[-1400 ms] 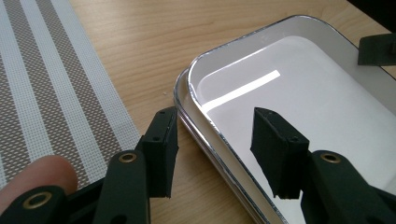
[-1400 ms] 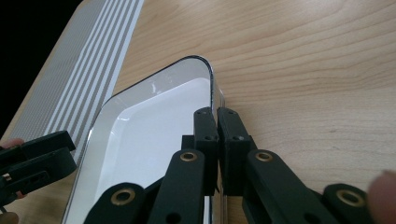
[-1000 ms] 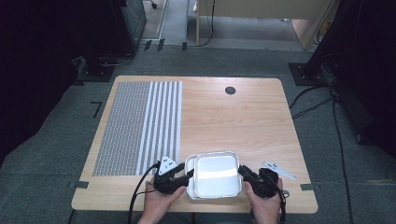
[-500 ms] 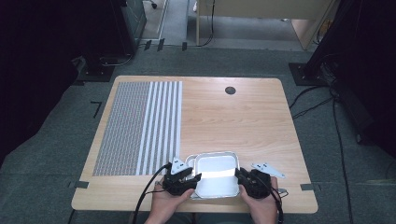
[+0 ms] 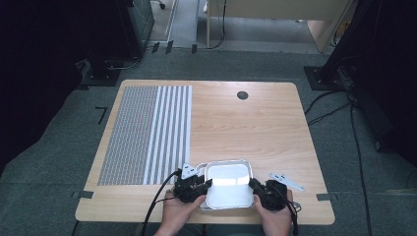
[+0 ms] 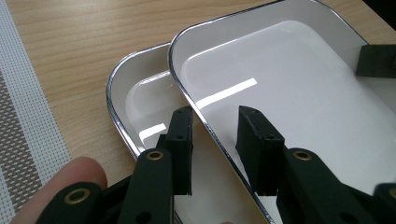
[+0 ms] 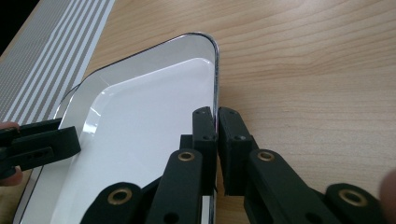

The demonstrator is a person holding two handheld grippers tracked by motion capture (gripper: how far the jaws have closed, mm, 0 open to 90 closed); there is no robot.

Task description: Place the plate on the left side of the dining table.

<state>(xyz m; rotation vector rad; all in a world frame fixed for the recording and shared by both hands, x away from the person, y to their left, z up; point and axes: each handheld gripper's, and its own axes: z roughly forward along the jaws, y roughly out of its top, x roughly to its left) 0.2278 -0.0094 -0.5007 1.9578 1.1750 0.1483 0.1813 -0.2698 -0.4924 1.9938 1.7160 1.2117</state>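
White enamel-look upper tray (image 6: pixel 289 93) with a chrome rim sits at the near edge of the table (image 5: pixel 255 123), between the 2 grippers, seen in the high view at (image 5: pixel 227 183). In the left gripper view it lies offset over a 2nd, lower tray (image 6: pixel 140 107) of the same kind, whose corner pokes out on the mat side; whether the upper one rests on it or is lifted clear cannot be told. No brand, label or writing readable on either tray.

Left gripper (image 6: pixel 215 140): jaws apart, a medium gap, straddling the upper tray's rim, 1 jaw outside over the lower tray, 1 jaw inside above the white floor. Contact with the rim not clear. A fingertip (image 6: pixel 70 175) shows at bottom left. In the high view this gripper is at (image 5: pixel 199 186), at the tray's left edge.

Right gripper (image 7: pixel 217 126): jaws nearly together, clamped on the thin rim of the upper tray's right side, 1 jaw inside, 1 outside over bare wood. High view puts it at (image 5: pixel 256 189). The left gripper's jaw also shows far across the tray in the right gripper view.

Outward: grey woven mat (image 5: pixel 147 132) with white stripes covers the table's left part, just left of the trays. Dark round grommet (image 5: pixel 242 95) near the far edge. Carpet floor (image 5: pixel 59 162) around.
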